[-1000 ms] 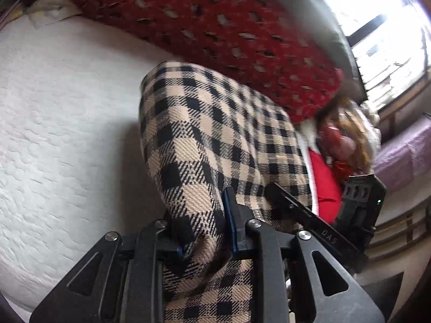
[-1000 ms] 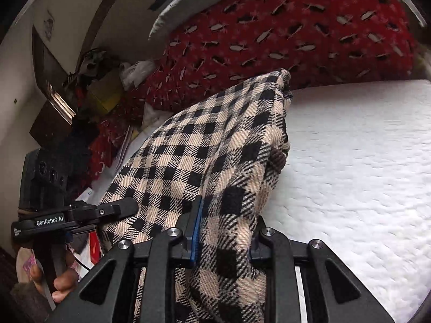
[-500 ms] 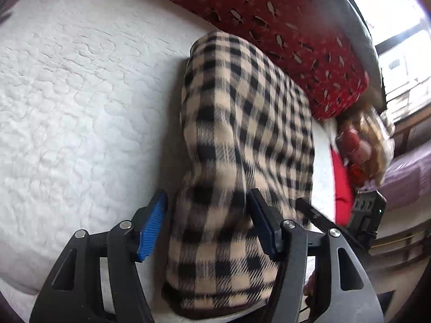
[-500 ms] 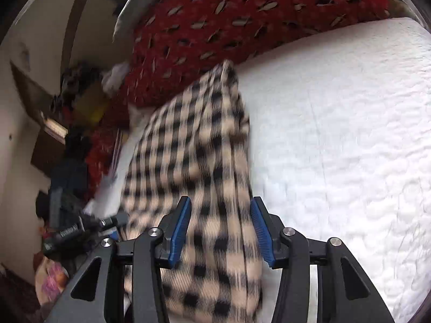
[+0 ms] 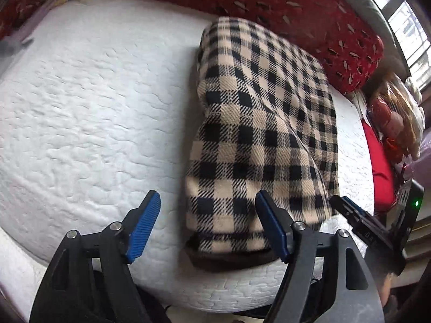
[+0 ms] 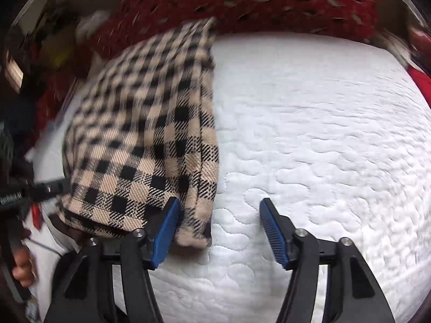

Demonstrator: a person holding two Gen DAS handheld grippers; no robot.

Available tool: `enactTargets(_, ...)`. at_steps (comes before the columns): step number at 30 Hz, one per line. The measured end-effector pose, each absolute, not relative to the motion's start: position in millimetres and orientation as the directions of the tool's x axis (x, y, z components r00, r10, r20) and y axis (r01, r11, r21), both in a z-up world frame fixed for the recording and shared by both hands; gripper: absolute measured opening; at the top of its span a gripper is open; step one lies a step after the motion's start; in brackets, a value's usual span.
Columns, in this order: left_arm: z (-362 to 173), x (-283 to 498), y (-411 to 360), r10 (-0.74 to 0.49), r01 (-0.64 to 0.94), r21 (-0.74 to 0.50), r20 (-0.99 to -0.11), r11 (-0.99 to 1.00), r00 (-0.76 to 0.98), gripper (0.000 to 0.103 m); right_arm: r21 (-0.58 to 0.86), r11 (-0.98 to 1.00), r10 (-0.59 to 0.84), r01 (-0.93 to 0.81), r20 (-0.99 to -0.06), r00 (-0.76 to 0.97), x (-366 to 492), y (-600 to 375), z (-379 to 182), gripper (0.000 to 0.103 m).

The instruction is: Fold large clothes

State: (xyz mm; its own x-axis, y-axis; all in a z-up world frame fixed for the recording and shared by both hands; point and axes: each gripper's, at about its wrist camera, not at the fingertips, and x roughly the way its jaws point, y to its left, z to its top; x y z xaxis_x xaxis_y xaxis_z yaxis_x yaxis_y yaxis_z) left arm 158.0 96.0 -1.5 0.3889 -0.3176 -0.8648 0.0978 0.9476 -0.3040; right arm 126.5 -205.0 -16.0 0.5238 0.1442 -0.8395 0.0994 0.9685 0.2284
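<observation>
One checked garment [image 5: 264,134] lies on one white quilted mattress [image 5: 94,107]; one red patterned cushion [image 5: 269,2] sits behind; two grippers show.

far end of checked garment [image 6: 150,86] blurred, clutter [image 6: 40,53] at left smeared, indistinct

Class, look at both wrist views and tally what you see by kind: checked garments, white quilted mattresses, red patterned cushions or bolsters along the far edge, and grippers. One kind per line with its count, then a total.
Checked garment: 1
White quilted mattress: 1
Red patterned bolster: 1
Grippers: 2, the left gripper and the right gripper, both with jaws opening and nothing clamped
Total: 5
</observation>
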Motion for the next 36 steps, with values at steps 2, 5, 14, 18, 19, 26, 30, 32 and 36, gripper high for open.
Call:
enactTargets(2,1,143,97,-0.3,0.103,-0.283,-0.863,0.953,0.406,0.073,0.163,0.975,0.067,0.148,-0.861,0.505,108,-212,-12,0.072)
enactTargets(5,5,115,91,-0.259,0.102,-0.24,-0.85,0.965,0.459,0.073,0.04,0.979,-0.062,0.202,-0.878,0.474,91,-203,-6,0.088)
enactTargets(14,9,77,77,-0.103,0.075,-0.073,-0.807,0.995,0.582,0.073,-0.097,0.983,-0.168,0.159,-0.832,0.529,12,-166,-2,0.09)
enactTargets(18,11,67,72,-0.073,0.072,-0.038,-0.802,0.997,0.593,0.073,-0.103,0.986,-0.161,0.131,-0.796,0.584,-7,-162,14,0.099)
enactTargets(19,10,64,70,-0.072,0.078,-0.032,-0.802,0.996,0.592,0.073,-0.106,0.986,-0.163,0.129,-0.784,0.599,3,-160,18,0.099)
enactTargets(26,10,41,50,-0.102,0.163,-0.006,-0.802,0.987,0.589,0.075,-0.104,0.985,-0.168,0.136,-0.74,0.651,6,-167,39,0.1)
enactTargets(30,13,37,43,-0.107,0.19,0.008,-0.8,0.982,0.59,0.075,-0.096,0.981,-0.182,0.167,-0.74,0.648,2,-174,40,0.1)
enactTargets(32,15,35,39,-0.113,0.205,0.014,-0.798,0.979,0.592,0.075,-0.096,0.979,-0.192,0.181,-0.739,0.645,-1,-178,40,0.1)
enactTargets(36,15,30,33,-0.143,0.245,0.002,-0.806,0.969,0.574,0.075,-0.087,0.977,-0.195,0.196,-0.745,0.638,-3,-184,39,0.1)
